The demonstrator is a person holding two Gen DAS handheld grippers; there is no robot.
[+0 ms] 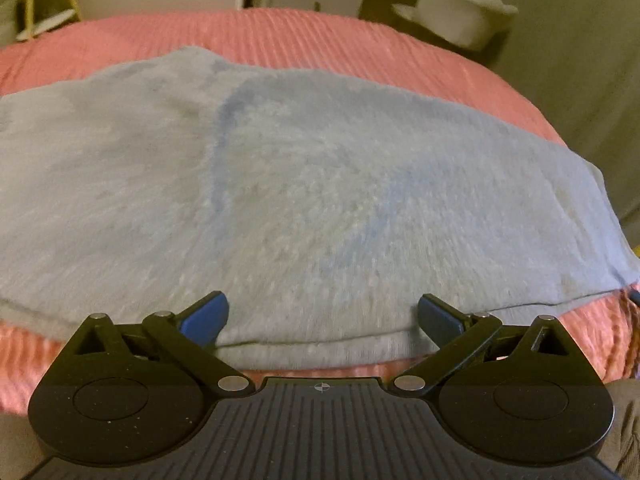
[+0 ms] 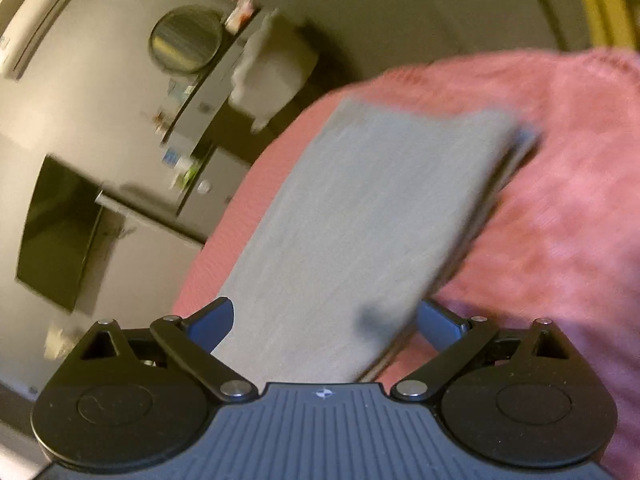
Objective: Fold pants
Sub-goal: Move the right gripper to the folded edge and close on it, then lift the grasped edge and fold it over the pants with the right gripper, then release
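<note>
Light blue-grey pants (image 1: 304,184) lie spread flat on a pink bedspread (image 1: 280,36). My left gripper (image 1: 323,320) is open, its blue fingertips (image 1: 208,316) wide apart just over the near hem of the pants. In the right wrist view the pants (image 2: 352,216) appear as a long folded strip with stacked layers along its right edge. My right gripper (image 2: 325,320) is open, its fingertips (image 2: 438,322) either side of the strip's near end. The view is tilted and blurred.
The pink bedspread (image 2: 552,200) covers the bed. Beyond it stand a white tub-like object (image 1: 460,16), a wooden stool (image 1: 44,4), a shelf unit (image 2: 208,92) with small items, a round mirror (image 2: 186,40) and a dark screen (image 2: 60,232).
</note>
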